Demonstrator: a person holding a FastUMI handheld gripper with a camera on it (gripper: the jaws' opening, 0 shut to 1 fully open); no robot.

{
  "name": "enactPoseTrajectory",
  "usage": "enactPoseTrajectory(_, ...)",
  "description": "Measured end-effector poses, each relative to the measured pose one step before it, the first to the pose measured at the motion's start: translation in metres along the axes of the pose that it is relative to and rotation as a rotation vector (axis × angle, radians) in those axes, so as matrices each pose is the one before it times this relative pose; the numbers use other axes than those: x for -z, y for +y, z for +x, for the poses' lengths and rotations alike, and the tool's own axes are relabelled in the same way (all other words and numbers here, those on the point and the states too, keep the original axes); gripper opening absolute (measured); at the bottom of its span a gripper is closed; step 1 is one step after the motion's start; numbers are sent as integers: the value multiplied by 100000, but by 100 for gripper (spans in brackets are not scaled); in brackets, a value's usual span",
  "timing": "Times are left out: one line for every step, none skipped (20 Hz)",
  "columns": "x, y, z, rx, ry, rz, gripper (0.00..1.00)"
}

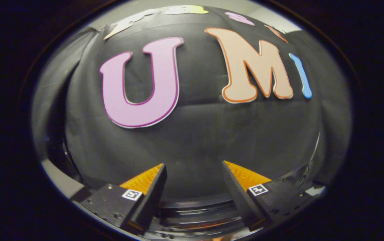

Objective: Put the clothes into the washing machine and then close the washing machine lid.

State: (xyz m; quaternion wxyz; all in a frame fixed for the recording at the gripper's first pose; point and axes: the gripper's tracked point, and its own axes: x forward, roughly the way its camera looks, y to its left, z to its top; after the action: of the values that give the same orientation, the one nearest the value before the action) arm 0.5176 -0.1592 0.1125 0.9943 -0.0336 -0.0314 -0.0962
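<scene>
Tool: fingers spread wide, nothing between them, aimed level at the booth wall.

Washer: a curved, glossy dark rim lies directly below and between the fingertips, running crosswise to the tool's line. Whether this is the lid or the drum mouth cannot be told. Any coming move looks to be downward, not forward.

Clothes: none to be seen from here, so progress is unclear.

Counter: a pale strip beside the left finger.

Room: black cloth hangs close ahead, with a light ceiling above it.
</scene>
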Motion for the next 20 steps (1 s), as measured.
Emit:
enactPoseTrajectory(-232, -98, -741, 513, 927, 5000, 98)
enactPoseTrajectory(-80, 716, -13, -1415, -3145, 986, 98)
enactPoseTrajectory(230, -209, -52, -686, 1901, -2469, 98)
enactPoseTrajectory(-251, -214, -412, -150, -780, 666, 98)
enactPoseTrajectory(-3, 315, -195, 36, -176, 969, 98)
enactPoseTrajectory(-40, -78, -238, -176, -505, -1217, 98)
enactPoseTrajectory(-491, -49, 6, 273, -2874, 1098, 98)
enactPoseTrajectory(60, 192, 153, -293, -1049, 10, 98)
enactPoseTrajectory(-44, -42, -74, -676, -511, -644, 98)
enactPoseTrajectory(-159, -39, -195, -365, -668, 728, 98)
enactPoseTrajectory(-137, 94, -109, -98, -627, -256, 98)
enactPoseTrajectory(91, -117, -115, 214, 47, -402, 98)
enactPoseTrajectory(-104, -43, -193, 56, -884, -102, 98)
enactPoseTrajectory(-38, 82, 30, 212, -1105, 457, 98)
enactPoseTrajectory(-255, -3, 15, 126, -1597, -197, 97)
enactPoseTrajectory(-53, -71, 37, 100, -834, 102, 97)
enactPoseTrajectory(-80, 41, -95, 153, -832, 128, 97)
enactPoseTrajectory(-148, -88, -59, -202, -1280, -616, 97)
enactPoseTrajectory(-181, 36, -61, -75, -1555, 746, 97)
enactPoseTrajectory(-108, 109, 32, -713, -1482, -285, 97)
